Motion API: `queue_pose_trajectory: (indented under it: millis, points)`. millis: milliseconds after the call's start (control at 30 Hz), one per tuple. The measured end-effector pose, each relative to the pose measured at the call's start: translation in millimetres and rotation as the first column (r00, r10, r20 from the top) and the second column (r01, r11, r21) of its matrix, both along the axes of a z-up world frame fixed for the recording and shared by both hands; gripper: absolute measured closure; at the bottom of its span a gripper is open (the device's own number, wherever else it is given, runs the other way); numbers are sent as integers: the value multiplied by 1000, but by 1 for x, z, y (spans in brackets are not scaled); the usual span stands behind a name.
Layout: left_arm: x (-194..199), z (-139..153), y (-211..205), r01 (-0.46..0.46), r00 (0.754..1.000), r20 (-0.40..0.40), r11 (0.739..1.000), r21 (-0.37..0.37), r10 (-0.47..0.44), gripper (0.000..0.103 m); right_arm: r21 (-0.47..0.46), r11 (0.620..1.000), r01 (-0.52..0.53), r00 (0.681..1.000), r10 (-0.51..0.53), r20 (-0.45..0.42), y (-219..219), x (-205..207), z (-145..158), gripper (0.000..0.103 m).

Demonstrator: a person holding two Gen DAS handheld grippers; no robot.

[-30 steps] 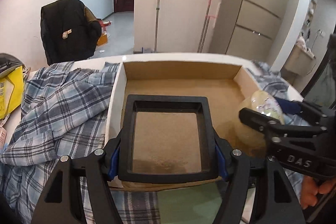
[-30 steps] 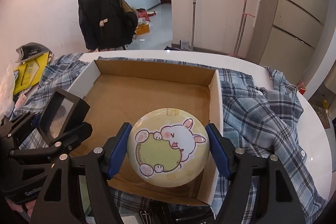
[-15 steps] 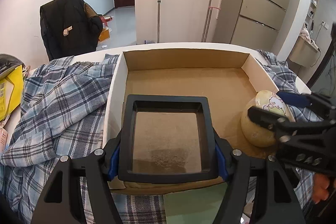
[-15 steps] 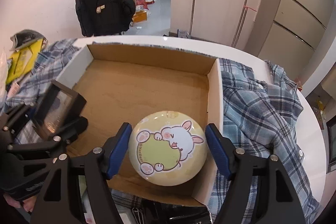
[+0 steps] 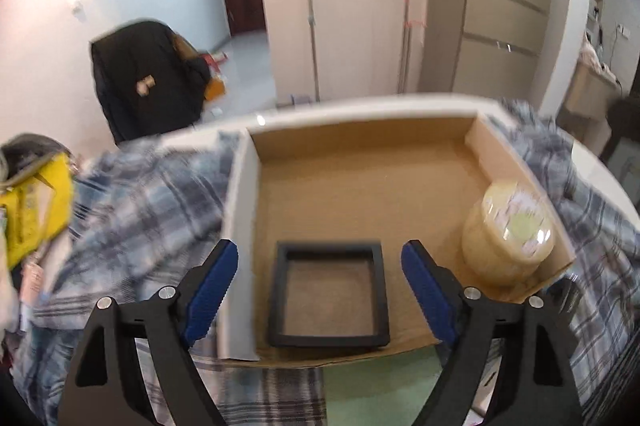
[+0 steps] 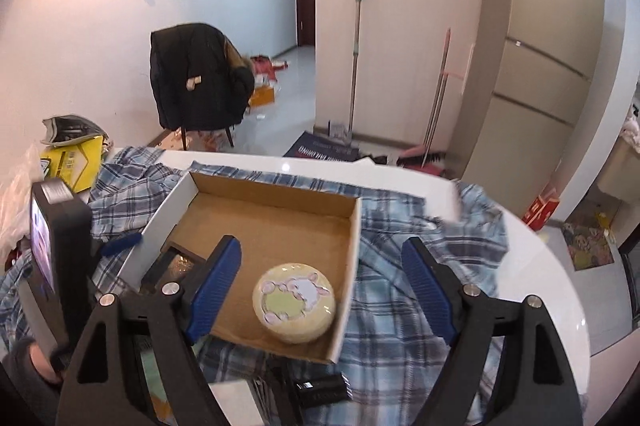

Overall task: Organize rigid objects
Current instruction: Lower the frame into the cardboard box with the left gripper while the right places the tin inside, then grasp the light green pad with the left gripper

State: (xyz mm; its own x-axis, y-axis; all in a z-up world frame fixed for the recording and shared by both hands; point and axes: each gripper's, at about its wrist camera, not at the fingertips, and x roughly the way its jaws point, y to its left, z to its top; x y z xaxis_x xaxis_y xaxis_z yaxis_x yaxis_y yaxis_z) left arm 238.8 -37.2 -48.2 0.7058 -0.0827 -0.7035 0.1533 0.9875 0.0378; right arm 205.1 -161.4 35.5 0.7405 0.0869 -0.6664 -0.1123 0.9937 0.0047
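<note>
Black frame [image 5: 330,296] lies flat on the floor of the cardboard box [image 5: 360,182], near-left part, just beside the left wall, apart from everything else in the box. Round tin [image 5: 508,238], cream with a rabbit picture on the lid, stands upright in the near-right corner of the box, close against the right wall; frame and tin well apart. Left gripper [image 5: 320,290] released: jaws opening, blue pads wide on either side of the frame, not touching it, left pad outside the box wall. Right gripper [image 6: 322,292] also released: jaws opening, raised above the box, tin seen between the pads but below them, no contact. In the right wrist view the tin [image 6: 294,302] sits at the near-right corner of the box [image 6: 272,202], frame [image 6: 170,262] partly hidden behind the left pad. Box rests on a plaid shirt [image 6: 420,250] spread over a white table [image 6: 560,286]. Left gripper's body and a bit of the hand [image 6: 40,362] show at the left edge of that view. Yellow bag [image 5: 32,198] on the far-left table edge. Beyond the table: chair with a black jacket [image 6: 196,78], mop [image 6: 356,42] leaning on the wall, fridge [image 6: 552,38] at right. Left wrist view is motion-blurred.
</note>
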Motion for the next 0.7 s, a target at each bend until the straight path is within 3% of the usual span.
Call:
queue_pose_trajectory:
  millis: [67,233,333,467,567,700]
  points:
    - [-14,21,4,-5,997,83,1000,-24,7,17,-18,1000,8,999,-7,34,-7,-15,6,13]
    - [-60,70,12,3,966,258,999,-51,10,12,-42,999,14,997,-11,73,-21,-48,10,12]
    - [-93,92,18,17,939,344,997,-79,11,0,-16,1000,-14,995,15,96,-22,-65,11,12]
    - [-138,107,21,79,895,447,986,-145,-6,0,25,999,-32,990,28,142,-17,-86,14,5]
    - [-150,101,10,48,908,418,994,-96,-4,0,83,995,-61,981,45,190,-18,-100,11,3]
    - [-122,60,-12,33,980,197,999,1,-32,0,47,998,-49,974,38,224,-18,-107,1,1]
